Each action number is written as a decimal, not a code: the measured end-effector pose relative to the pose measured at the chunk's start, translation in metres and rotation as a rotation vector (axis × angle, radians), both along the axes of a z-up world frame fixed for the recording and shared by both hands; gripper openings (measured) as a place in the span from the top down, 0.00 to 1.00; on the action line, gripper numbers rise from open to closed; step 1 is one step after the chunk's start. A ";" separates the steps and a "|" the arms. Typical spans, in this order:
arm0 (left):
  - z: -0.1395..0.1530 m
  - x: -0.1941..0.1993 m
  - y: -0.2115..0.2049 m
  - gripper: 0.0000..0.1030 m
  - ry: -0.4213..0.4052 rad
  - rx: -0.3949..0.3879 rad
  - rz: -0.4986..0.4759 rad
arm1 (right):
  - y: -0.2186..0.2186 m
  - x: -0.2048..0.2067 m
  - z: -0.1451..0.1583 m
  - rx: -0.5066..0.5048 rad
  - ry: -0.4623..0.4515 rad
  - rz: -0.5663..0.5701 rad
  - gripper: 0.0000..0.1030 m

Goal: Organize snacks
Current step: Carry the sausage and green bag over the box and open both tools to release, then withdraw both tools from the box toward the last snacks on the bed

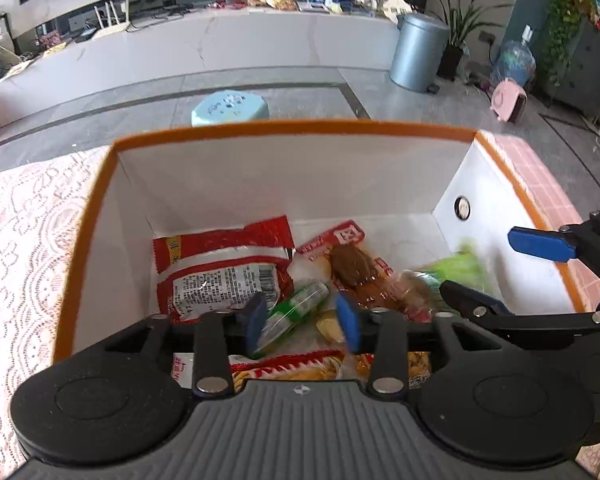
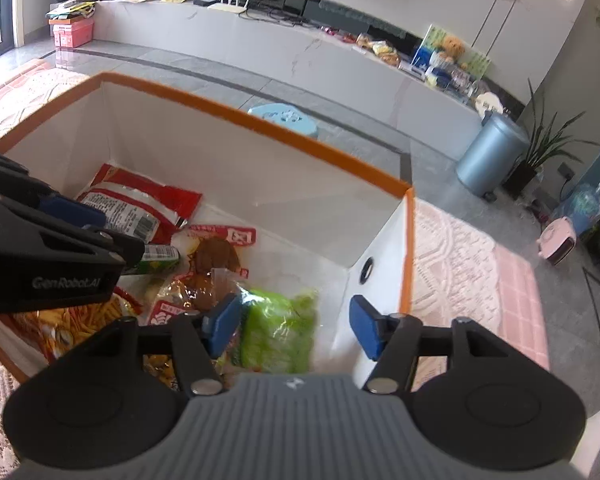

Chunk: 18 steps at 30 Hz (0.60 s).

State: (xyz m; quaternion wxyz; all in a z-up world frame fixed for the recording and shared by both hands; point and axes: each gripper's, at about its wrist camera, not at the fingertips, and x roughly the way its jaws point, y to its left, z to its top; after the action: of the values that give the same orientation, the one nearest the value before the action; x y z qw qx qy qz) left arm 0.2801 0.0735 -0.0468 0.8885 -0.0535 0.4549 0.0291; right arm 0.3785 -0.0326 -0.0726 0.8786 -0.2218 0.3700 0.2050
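Hanging over the open box (image 1: 284, 130), the left tongs (image 1: 302, 322) stand partly apart, their two blue pads (image 1: 254, 320) clear of everything; a green tube-shaped snack (image 1: 300, 306) lies below the gap, and nothing is gripped. The right tongs (image 2: 294, 326) are likewise partly apart, with the blurred green packet (image 2: 280, 330) between the pads but touching neither that I can tell, nearer the left pad (image 2: 220, 328). Both pairs point down into the box.

All the snacks lie loose on the floor of the box, a white one with an orange rim. Counted from the two views: one red-and-white packet (image 1: 224, 270) lying barcode up at the far left, one clear pack with a brown piece of food (image 1: 352, 266) and a red label in the middle, the one green tube beside it, the one green packet at the right wall, and one bag of yellow sticks (image 2: 80, 324) at the near side. More wrappers lie under these, too hidden to count. One round hole (image 1: 462, 208) shows in the right wall.

The box rests on a counter covered by a pale lace cloth (image 1: 24, 232), with a pink checked cloth (image 2: 516, 300) to its right. Beyond on the floor are one light blue stool (image 1: 230, 108) and one grey bin (image 1: 418, 54).
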 end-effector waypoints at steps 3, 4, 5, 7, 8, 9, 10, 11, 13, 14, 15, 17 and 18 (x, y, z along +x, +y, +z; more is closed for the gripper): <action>0.010 -0.007 0.000 0.38 -0.029 -0.008 0.008 | -0.004 -0.004 0.011 0.016 -0.016 -0.013 0.33; 0.014 -0.011 0.000 0.38 -0.041 -0.007 0.012 | -0.005 -0.005 0.015 0.018 -0.023 -0.017 0.31; 0.018 -0.015 0.000 0.36 -0.058 -0.006 0.019 | -0.007 -0.007 0.019 0.023 -0.031 -0.020 0.28; 0.025 -0.026 0.000 0.30 -0.101 -0.004 0.039 | -0.011 -0.013 0.028 0.034 -0.044 -0.022 0.27; 0.028 -0.033 0.001 0.27 -0.123 -0.004 0.048 | -0.013 -0.017 0.032 0.040 -0.048 -0.023 0.26; 0.031 -0.039 0.001 0.27 -0.140 -0.003 0.056 | -0.016 -0.021 0.036 0.046 -0.050 -0.025 0.21; 0.034 -0.045 0.000 0.27 -0.154 0.001 0.062 | -0.018 -0.025 0.039 0.051 -0.053 -0.026 0.19; 0.037 -0.051 -0.002 0.27 -0.168 0.001 0.063 | -0.021 -0.031 0.044 0.062 -0.061 -0.025 0.18; 0.044 -0.062 -0.004 0.27 -0.194 0.003 0.063 | -0.025 -0.043 0.051 0.079 -0.072 -0.022 0.18; 0.047 -0.068 -0.006 0.26 -0.208 0.006 0.061 | -0.028 -0.050 0.055 0.088 -0.076 -0.024 0.18; 0.051 -0.075 -0.009 0.25 -0.222 0.007 0.058 | -0.031 -0.057 0.059 0.100 -0.080 -0.027 0.18; 0.058 -0.089 -0.012 0.22 -0.249 -0.006 0.035 | -0.039 -0.072 0.066 0.130 -0.087 -0.035 0.17; 0.060 -0.095 -0.014 0.22 -0.259 -0.021 0.022 | -0.043 -0.079 0.070 0.147 -0.091 -0.039 0.16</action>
State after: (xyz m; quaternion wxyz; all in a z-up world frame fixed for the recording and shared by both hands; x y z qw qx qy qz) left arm 0.1855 0.0598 0.0129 0.9388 -0.0712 0.3360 0.0268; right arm 0.2994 -0.0756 -0.0026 0.9122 -0.1587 0.3179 0.2041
